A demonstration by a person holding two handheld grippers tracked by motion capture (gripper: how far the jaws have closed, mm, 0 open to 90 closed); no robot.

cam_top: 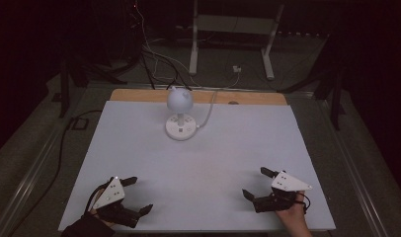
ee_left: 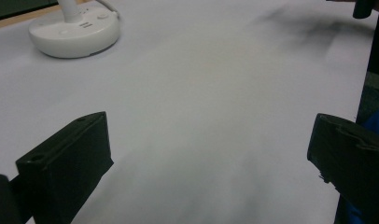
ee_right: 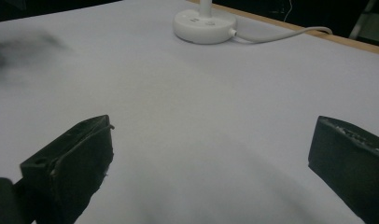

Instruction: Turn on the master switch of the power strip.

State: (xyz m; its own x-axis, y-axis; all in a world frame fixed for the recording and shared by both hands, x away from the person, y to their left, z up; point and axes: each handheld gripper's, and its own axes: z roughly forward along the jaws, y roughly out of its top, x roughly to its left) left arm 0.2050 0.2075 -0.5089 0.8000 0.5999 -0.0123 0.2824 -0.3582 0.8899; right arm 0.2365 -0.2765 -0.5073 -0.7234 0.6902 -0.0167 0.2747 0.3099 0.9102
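Holding both tools low at the near edge of the white table cover (cam_top: 139, 148), we have nothing gripped yet. Our left gripper (cam_top: 133, 195) sits at the near left corner, jaws spread wide with bare cover between them; our right gripper (cam_top: 256, 183) mirrors it at the near right, jaws likewise spread and empty. Both gripper views confirm this: black jaws far apart, only white surface between.

The one object on the table is a small white desk lamp (cam_top: 180, 111), standing at the far middle of the cover, well apart from both grippers. In the left gripper view its round base (ee_left: 74, 33) sits at upper left; in the right gripper view the base (ee_right: 205, 25) sits at top centre, with the white cord (ee_right: 290, 33) running off to one side toward the wooden table edge (cam_top: 139, 95).

Progress, as we judge it: nothing started. Lamp untouched; the whole reach and whatever is done with it remain.

Orientation: long axis is the short stem, upright from base to rounded head (cam_top: 179, 99). The head leans slightly toward the far left (whether the lamp is lit, we cannot tell). Cord exits the base on the right and curves to the far edge.
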